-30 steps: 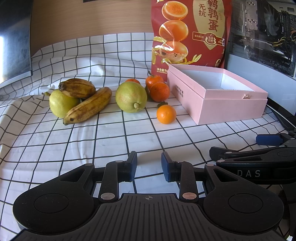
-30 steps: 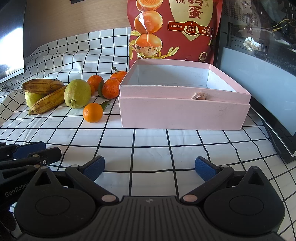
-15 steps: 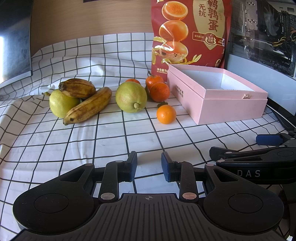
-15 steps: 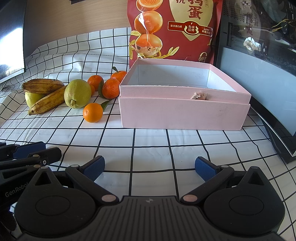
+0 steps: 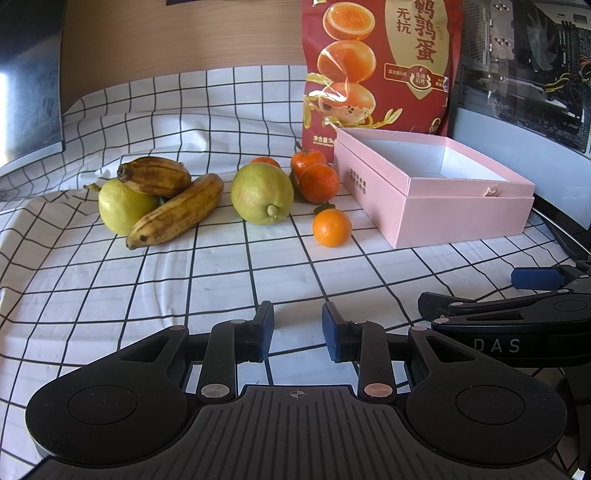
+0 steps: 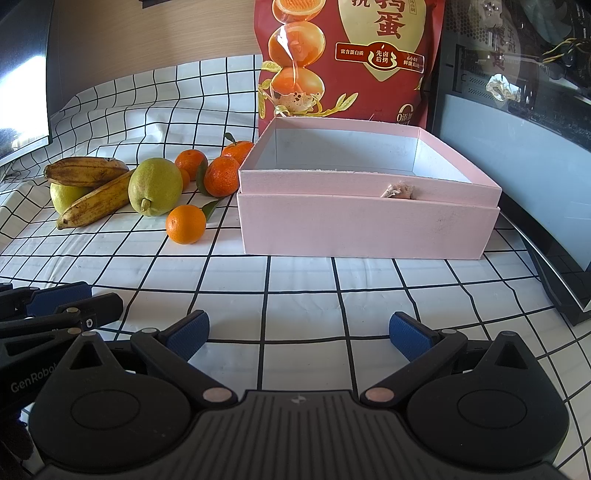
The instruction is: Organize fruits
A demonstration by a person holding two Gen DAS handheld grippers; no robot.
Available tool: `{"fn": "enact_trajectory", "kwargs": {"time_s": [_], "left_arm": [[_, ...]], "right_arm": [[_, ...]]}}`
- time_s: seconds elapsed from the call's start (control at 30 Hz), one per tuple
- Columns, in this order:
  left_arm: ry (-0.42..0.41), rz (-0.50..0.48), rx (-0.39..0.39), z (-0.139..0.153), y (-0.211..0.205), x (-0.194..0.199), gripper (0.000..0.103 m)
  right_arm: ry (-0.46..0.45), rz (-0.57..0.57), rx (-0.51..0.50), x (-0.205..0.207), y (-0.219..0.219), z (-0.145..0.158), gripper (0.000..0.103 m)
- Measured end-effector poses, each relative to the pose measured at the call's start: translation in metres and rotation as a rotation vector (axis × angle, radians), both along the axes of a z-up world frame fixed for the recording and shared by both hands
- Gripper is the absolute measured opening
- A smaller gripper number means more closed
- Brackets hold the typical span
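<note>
Fruit beside pink box [image 6: 365, 229]: one pear [image 5: 123, 206] half hidden under two bananas [image 5: 177, 210], one mandarin [image 5: 264, 161] mostly behind the other pear [image 5: 261, 194]. Left gripper [image 5: 297, 326] narrowly parted, empty; right gripper [image 6: 297, 334] spread wide, empty.

A white cloth [image 5: 280, 266] with a black grid is spread over the table and drawn up against a wooden wall [image 5: 184, 33]. A red snack bag [image 5: 376, 66] is stood upright at the back. A dark monitor [image 5: 26, 81] is seen at the left, a computer case [image 6: 517, 74] at the right.
</note>
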State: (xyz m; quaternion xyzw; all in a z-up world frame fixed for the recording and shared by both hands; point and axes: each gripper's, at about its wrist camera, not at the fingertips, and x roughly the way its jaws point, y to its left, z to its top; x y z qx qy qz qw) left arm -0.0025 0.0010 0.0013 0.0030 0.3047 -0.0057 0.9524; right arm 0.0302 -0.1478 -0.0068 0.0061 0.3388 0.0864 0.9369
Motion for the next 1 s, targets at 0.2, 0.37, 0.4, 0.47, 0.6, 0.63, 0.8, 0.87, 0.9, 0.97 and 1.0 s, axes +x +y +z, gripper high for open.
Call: {"fn": "enact_trajectory", "kwargs": {"time_s": [0.2,0.37,0.4,0.47,0.6,0.63,0.8,0.87,0.9,0.97,1.0], "left_arm": [[0.0,0.0,0.0,0.0,0.0,0.0,0.032],[0.0,0.0,0.0,0.0,0.0,0.0,0.033],[0.0,0.0,0.0,0.0,0.0,0.0,0.033],[0.0,0.0,0.0,0.0,0.0,0.0,0.032],[0.0,0.0,0.001,0.0,0.0,0.0,0.033],[0.0,0.0,0.001,0.0,0.0,0.0,0.033],[0.021,-0.007,-0.01,0.003,0.003,0.002,0.032],[0.044,-0.033,-0.008,0.005,0.006,0.006,0.032],[0.06,-0.054,-0.005,0.007,0.008,0.008,0.032],[0.101,-0.093,-0.022,0.011,0.015,0.014,0.032],[0.119,-0.101,-0.041,0.012,0.019,0.016,0.032]], "right_arm": [[0.0,0.0,0.0,0.0,0.0,0.0,0.103],[0.0,0.0,0.0,0.0,0.0,0.0,0.103],[0.0,0.0,0.0,0.0,0.0,0.0,0.103],[-0.001,0.0,0.001,0.001,0.0,-0.002,0.103],[-0.001,0.0,0.001,0.002,0.0,-0.006,0.103],[0.002,0.002,0.001,0.003,0.0,-0.006,0.103],[0.039,0.032,-0.003,0.005,0.003,-0.003,0.103],[0.071,0.07,-0.01,0.01,0.003,-0.002,0.103],[0.071,0.074,-0.01,0.009,0.004,-0.002,0.103],[0.099,0.118,-0.016,0.012,0.003,0.0,0.103],[0.106,0.126,-0.017,0.012,0.002,0.0,0.103]]}}
